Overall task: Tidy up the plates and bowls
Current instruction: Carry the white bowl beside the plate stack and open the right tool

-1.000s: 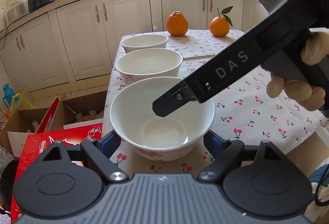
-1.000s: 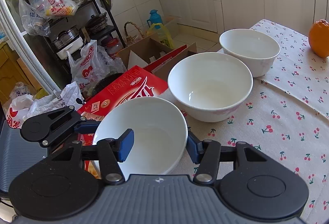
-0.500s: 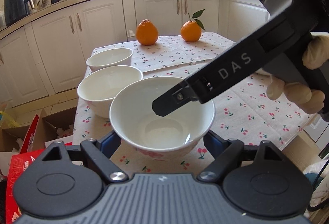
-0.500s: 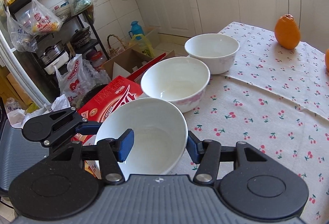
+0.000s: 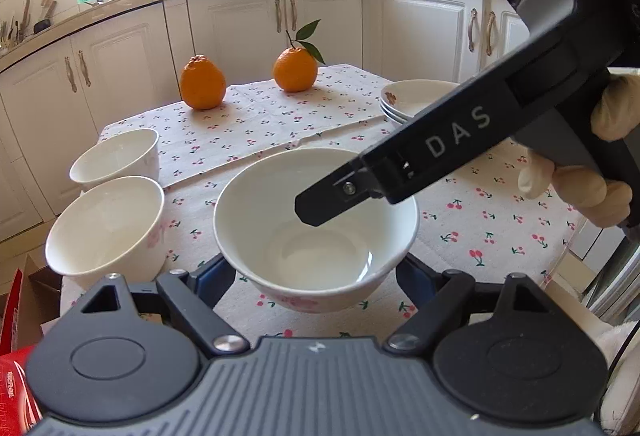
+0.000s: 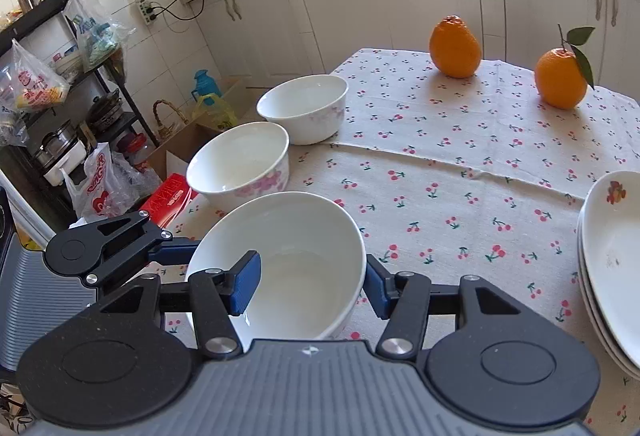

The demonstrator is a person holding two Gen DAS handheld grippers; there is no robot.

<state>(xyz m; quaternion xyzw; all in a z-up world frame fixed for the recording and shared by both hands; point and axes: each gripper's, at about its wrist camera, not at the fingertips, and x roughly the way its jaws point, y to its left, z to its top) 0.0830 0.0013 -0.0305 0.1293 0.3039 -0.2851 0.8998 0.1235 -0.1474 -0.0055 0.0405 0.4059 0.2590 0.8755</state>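
While both grippers, left [image 5: 316, 272] and right [image 6: 312, 282], clamp one white bowl [image 5: 316, 228], two bowls [image 6: 240, 163] and stacked plates [image 6: 608, 260] flank it on the cherry-print tablecloth [image 6: 440, 171].

I saw the table [image 6: 460, 195] under a cherry-print cloth [image 5: 256, 123]. Just left of my tongs sat two empty bowls [image 6: 240, 163], one behind the other. Far ahead stood two oranges [image 6: 455, 47], well apart. To the right, a stack of plates [image 6: 612, 256] lay at the edge.
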